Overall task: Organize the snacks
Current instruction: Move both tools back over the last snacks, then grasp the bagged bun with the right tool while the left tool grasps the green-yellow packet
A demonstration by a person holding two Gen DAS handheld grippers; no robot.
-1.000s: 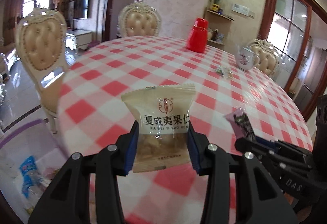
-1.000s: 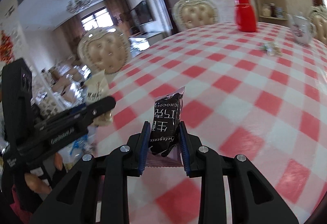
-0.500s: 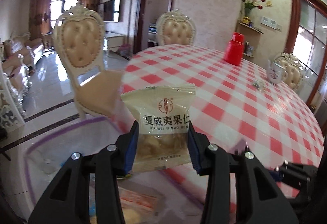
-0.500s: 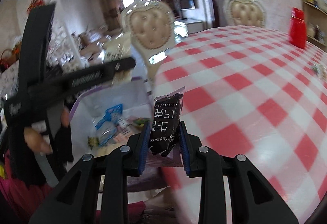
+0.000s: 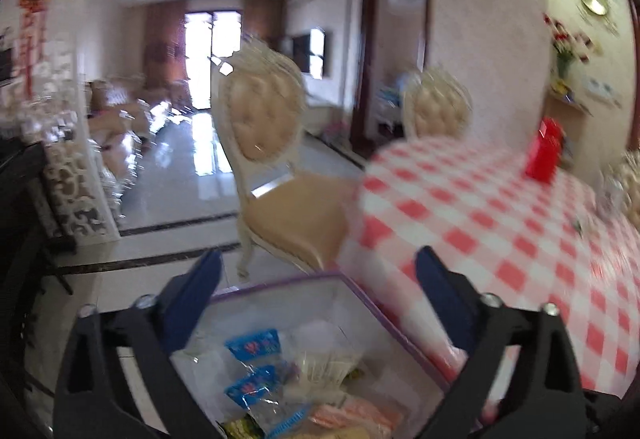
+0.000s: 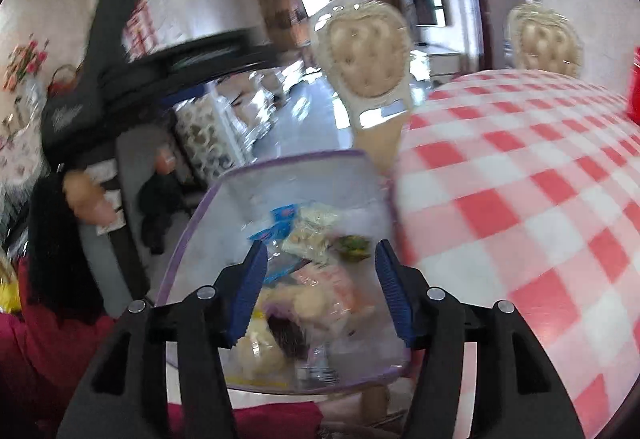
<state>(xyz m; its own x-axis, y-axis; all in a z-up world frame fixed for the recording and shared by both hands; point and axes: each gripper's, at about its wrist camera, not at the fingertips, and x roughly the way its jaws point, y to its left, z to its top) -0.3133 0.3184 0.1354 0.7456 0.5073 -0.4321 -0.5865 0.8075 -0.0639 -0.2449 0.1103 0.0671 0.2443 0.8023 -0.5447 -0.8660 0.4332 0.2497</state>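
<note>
Now both grippers were over the clear bin, jaws apart, nothing between them.

Left to right: the person's hand (image 6: 86, 199) held the left gripper (image 5: 316, 303); its jaws had just been opening, stood wide, empty. Below it the clear purple-rimmed bin (image 5: 280, 285) sat just beside the table edge, holding blue-wrapped snacks (image 5: 252, 347) and pale packets (image 5: 324, 367). Right gripper (image 6: 320, 287) hung above the same bin (image 6: 208, 199); its jaws had just been opening, partly spread, empty. A dark packet (image 6: 286, 331) lay in the bin under it among cream and orange wrappers; blur hid its label. Beyond the bin, a padded chair (image 6: 364, 55). Further right, the red-checked table (image 6: 520, 199), with a red container (image 5: 544, 151) near its far side.
</note>
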